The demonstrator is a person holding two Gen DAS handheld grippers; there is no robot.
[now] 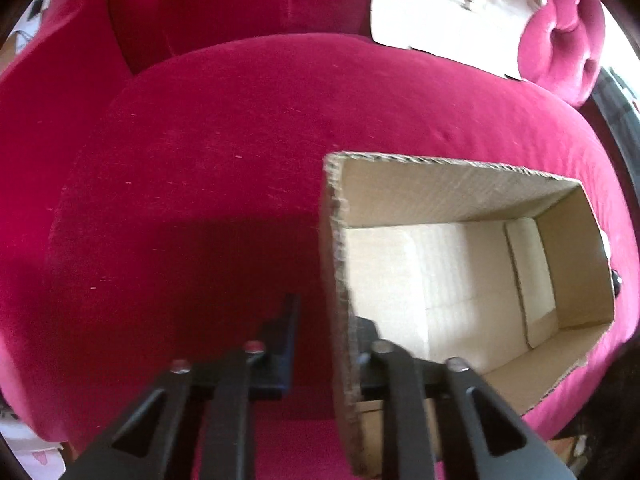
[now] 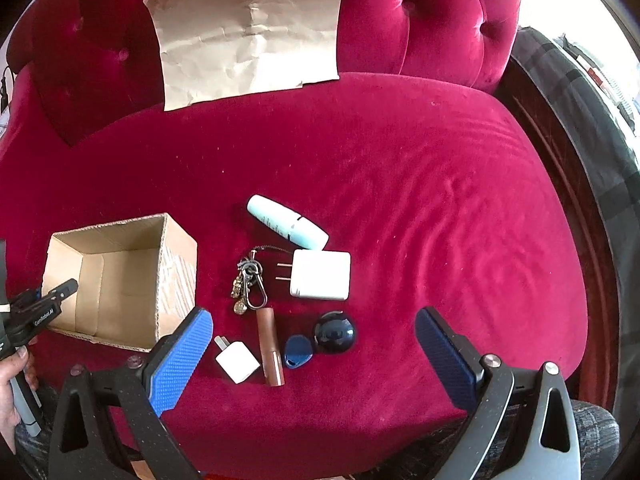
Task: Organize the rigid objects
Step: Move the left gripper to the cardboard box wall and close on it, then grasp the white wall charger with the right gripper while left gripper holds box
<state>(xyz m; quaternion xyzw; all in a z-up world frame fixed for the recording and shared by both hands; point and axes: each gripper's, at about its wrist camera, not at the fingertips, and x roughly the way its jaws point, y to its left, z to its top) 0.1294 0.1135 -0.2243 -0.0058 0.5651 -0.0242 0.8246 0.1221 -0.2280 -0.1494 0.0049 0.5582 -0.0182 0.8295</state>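
The left gripper (image 1: 330, 336) is clamped on the near wall of the box (image 1: 452, 196), one finger outside, one inside. The box sits on the red cushion (image 1: 224, 132) and holds nothing visible; its near corner is hidden behind the fingers. The right gripper (image 2: 314, 344) hangs released, jaws wide, over a small charger (image 2: 237, 361), brown tube (image 2: 270, 346), blue tag (image 2: 297, 351) and dark ball (image 2: 334, 333). Beyond lie keys (image 2: 248, 284), a large charger (image 2: 320, 275) and a pale bottle (image 2: 286, 222). Brown paper (image 2: 248, 32) leans against the backrest.
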